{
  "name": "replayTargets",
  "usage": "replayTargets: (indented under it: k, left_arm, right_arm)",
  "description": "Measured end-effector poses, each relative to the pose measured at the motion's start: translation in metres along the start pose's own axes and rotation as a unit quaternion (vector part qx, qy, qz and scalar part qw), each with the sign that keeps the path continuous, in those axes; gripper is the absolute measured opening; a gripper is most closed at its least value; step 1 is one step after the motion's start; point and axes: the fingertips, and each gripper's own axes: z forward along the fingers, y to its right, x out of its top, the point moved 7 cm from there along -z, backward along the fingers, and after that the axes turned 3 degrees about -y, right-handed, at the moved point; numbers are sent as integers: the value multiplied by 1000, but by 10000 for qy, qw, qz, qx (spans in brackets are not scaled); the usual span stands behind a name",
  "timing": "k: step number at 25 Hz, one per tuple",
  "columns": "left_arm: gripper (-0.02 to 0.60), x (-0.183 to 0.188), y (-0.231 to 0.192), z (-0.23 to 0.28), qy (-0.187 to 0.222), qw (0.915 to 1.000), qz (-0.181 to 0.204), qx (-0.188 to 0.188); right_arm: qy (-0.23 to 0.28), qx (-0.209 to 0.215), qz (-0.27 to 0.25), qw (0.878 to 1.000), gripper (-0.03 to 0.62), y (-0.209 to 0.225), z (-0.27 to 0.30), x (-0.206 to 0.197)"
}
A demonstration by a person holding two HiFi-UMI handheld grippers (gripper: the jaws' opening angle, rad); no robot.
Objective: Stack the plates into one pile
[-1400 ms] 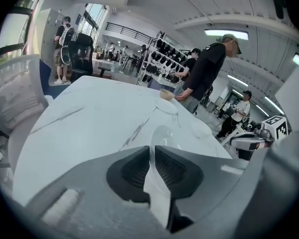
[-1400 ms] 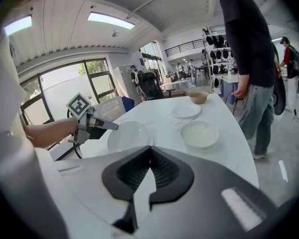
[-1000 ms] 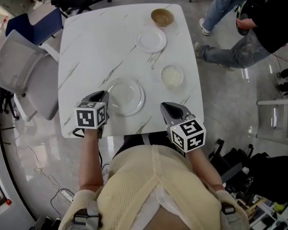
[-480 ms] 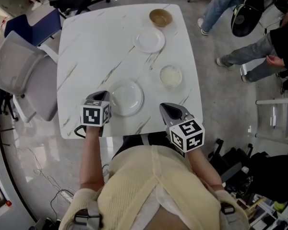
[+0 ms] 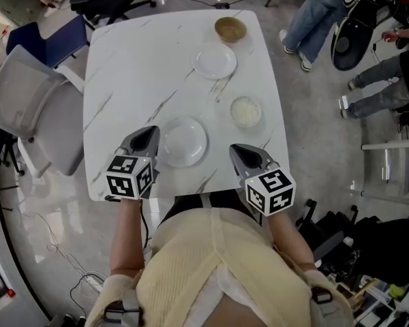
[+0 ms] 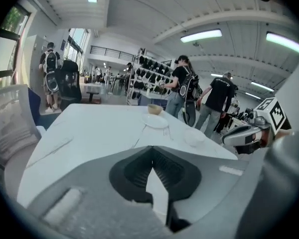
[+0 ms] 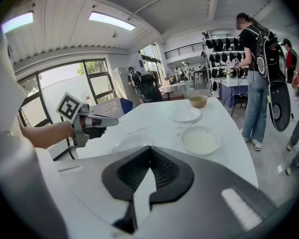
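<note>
Three plates and a bowl rest apart on the white marble table (image 5: 123, 80). A clear glass plate (image 5: 183, 142) lies nearest me, also seen as the glass plate (image 7: 132, 144). Farther off are a small frosted dish (image 5: 245, 112), a white plate (image 5: 215, 61) and a brown bowl (image 5: 230, 28). My left gripper (image 5: 150, 133) hovers just left of the glass plate's rim, jaws shut and empty, apart from the plate. My right gripper (image 5: 240, 152) is shut and empty above the near edge, right of the glass plate.
A grey chair (image 5: 27, 107) stands at the table's left side. People (image 5: 341, 19) stand and walk on the floor right of the table, near its far corner. Bags and gear (image 5: 354, 237) lie on the floor at the lower right.
My left gripper has lifted and drawn back a little from the glass plate's left rim. The plates and my right gripper have stayed put. The people at the right have shifted.
</note>
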Motion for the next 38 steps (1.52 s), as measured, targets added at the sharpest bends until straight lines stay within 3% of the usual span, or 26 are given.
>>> replayTargets:
  k: [4, 10, 14, 18, 20, 23, 28, 38]
  left_arm:
    - [8, 18, 9, -21, 595, 9978, 243, -145]
    - [8, 22, 17, -43, 934, 9920, 488, -698]
    - [8, 21, 14, -44, 777, 9905, 1020, -490]
    - [6, 23, 19, -43, 907, 9850, 1419, -386]
    - [7, 25, 22, -41, 883, 9852, 1400, -442]
    - [8, 29, 24, -33, 758, 9884, 1235, -445]
    - [8, 32, 25, -21, 757, 9885, 1311, -13]
    - [8, 44, 31, 1, 642, 9936, 857, 353]
  right_arm:
    - [198, -157, 30, 9997, 3, 2, -4, 16]
    - [404, -373, -19, 9985, 3, -15, -6, 34]
    - [496, -540, -1, 9973, 3, -19, -6, 38]
    - [422, -698, -56, 9967, 15, -12, -13, 43]
    - [410, -698, -53, 9967, 66, -3, -14, 49]
    - [449, -648, -13, 9969, 66, 13, -13, 62]
    - [408, -561, -6, 9976, 100, 47, -12, 84]
    - [-40, -251, -109, 9996, 137, 109, 15, 116]
